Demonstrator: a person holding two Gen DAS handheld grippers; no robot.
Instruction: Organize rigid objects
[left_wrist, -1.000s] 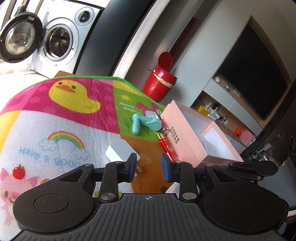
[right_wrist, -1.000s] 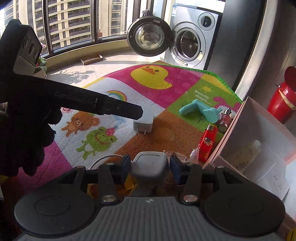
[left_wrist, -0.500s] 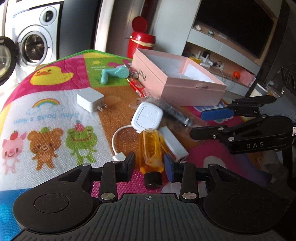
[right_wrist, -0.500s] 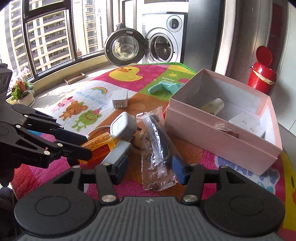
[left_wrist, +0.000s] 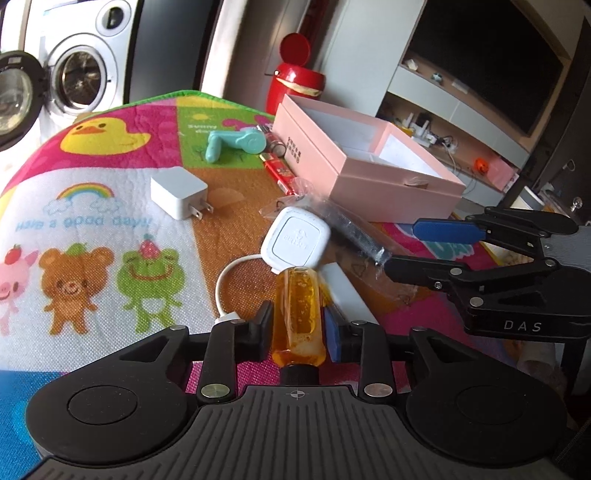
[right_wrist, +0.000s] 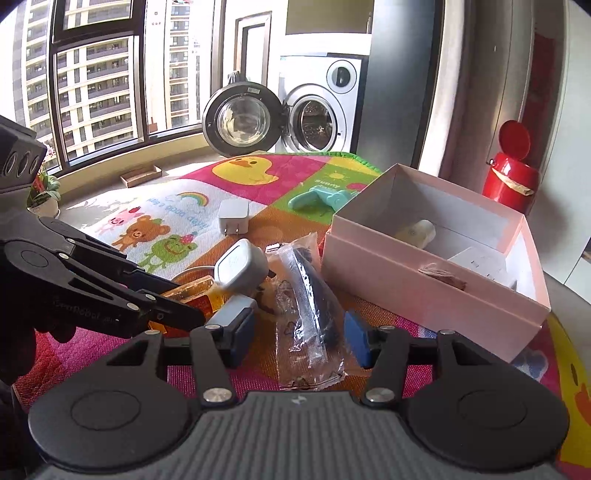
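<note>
An amber bottle (left_wrist: 297, 302) lies on the cartoon play mat (left_wrist: 92, 236), cap toward me. My left gripper (left_wrist: 299, 328) has it between its closing jaws, and both pads touch its sides. My right gripper (right_wrist: 299, 336) stands open around a clear packet (right_wrist: 310, 306) with a dark item inside, its pads clear of the packet. The open pink box (right_wrist: 424, 295) sits just right of it and holds a few small items. A white square adapter (left_wrist: 295, 240) with a cable leans on the bottle's far end. A white block (left_wrist: 343, 291) lies beside the bottle.
A white plug charger (left_wrist: 177, 195), a teal gadget (left_wrist: 236, 142) and a red lighter (left_wrist: 282, 173) lie on the mat farther out. A red bin (left_wrist: 295, 81) stands behind the box. A washing machine (right_wrist: 317, 114) with its door open is beyond the mat's far edge.
My left gripper swung from the white charger to the amber bottle and closed in on it. My right gripper moved from the square adapter to straddle the clear packet.
</note>
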